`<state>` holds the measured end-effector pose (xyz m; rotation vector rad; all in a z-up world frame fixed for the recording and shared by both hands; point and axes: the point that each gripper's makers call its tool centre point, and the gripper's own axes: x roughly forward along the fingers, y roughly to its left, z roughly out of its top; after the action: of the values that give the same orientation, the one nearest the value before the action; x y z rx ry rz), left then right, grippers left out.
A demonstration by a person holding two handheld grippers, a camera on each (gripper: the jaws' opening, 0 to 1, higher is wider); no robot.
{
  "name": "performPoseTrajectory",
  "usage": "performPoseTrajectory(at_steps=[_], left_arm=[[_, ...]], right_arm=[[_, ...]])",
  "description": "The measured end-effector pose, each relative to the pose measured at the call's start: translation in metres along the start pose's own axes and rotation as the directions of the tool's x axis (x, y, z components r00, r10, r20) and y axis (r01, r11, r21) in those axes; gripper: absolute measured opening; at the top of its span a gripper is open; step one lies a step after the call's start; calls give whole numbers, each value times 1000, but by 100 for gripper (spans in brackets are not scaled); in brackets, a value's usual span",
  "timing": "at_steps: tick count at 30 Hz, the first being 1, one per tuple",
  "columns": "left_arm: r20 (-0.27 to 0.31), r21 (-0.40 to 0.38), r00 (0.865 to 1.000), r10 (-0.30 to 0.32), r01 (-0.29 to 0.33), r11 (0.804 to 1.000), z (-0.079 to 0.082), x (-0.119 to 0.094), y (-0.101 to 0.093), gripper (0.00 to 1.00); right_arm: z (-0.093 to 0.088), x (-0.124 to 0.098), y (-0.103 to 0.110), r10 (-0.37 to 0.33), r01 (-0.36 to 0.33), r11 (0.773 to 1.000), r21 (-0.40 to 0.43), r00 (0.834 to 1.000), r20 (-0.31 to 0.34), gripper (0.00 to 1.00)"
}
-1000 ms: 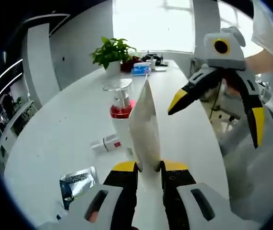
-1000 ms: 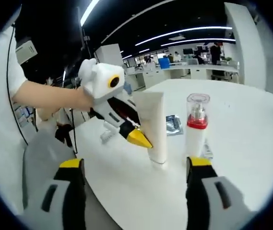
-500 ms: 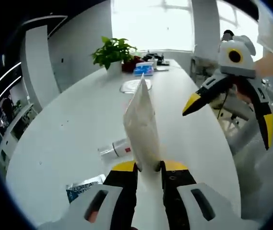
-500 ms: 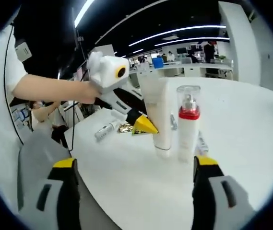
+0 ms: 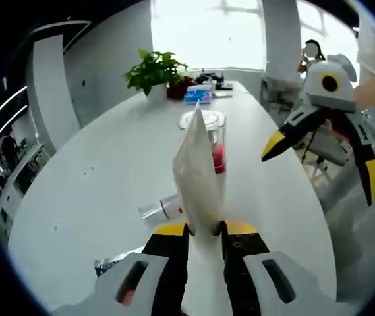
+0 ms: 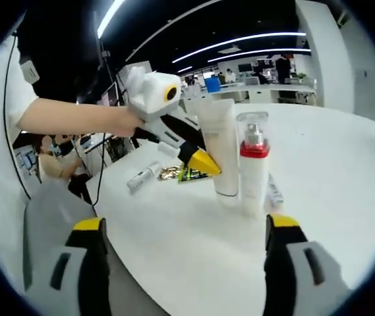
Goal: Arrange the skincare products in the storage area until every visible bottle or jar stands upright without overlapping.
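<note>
glossy white round table (image 5: 95, 171) | left gripper (image 5: 204, 230) clamped on soft white tube (image 5: 197, 174), upright beside clear-capped pump bottle (image 6: 253, 161) | right gripper (image 6: 184, 227) jaws wide apart, nothing held

The left gripper (image 5: 204, 230) clamps a white tube (image 5: 197, 176) upright, a red-collared pump bottle (image 5: 215, 148) just behind.

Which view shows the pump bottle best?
The right gripper view: the pump bottle stands unobstructed, red collar and clear cap visible. In the left gripper view the held tube hides most of it.
</note>
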<state>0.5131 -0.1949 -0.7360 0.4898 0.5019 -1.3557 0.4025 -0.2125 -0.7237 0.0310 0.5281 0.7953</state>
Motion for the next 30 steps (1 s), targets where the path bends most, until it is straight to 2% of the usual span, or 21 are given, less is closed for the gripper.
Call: performPoseTrajectory(at_steps=[14,25,30], left_arm=[[-27,-25,1000,-6,5,1000,-8,1,-2,17],[-72,-45,997,5,-9,999,-25,-1,-10,37],[-77,-104,997,27,-35,994,-33,-9,-14,46]], right_arm=[[-1,0,0,-5,5,1000,11,1000,-2,100],[-1,-2,0,-12,12,1000,13,1000,-5,100],[-1,-4,1,-19,19,1000,13,1000,-6,100]])
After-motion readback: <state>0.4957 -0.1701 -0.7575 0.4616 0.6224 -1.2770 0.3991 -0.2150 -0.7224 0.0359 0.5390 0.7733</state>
